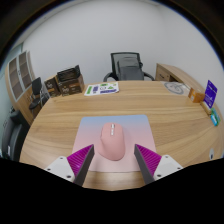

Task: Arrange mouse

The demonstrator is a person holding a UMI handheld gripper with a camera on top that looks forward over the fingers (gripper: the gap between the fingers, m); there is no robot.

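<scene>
Pink mouse: lay on the mouse mat, about midway across it.
Mouse mat: pale lilac, flat on the wooden worktop.
Gripper: fingers spread wide, with the mouse between them and a gap on either side.
Office chair: stood beyond the mouse mat, behind the worktop.

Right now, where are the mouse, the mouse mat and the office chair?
mouse (111,142): gripper view, middle of its pink back, between the open tongs.
mouse mat (135,130): gripper view, bare part right of the mouse.
office chair (128,66): gripper view, its backrest, beyond the table.
</scene>
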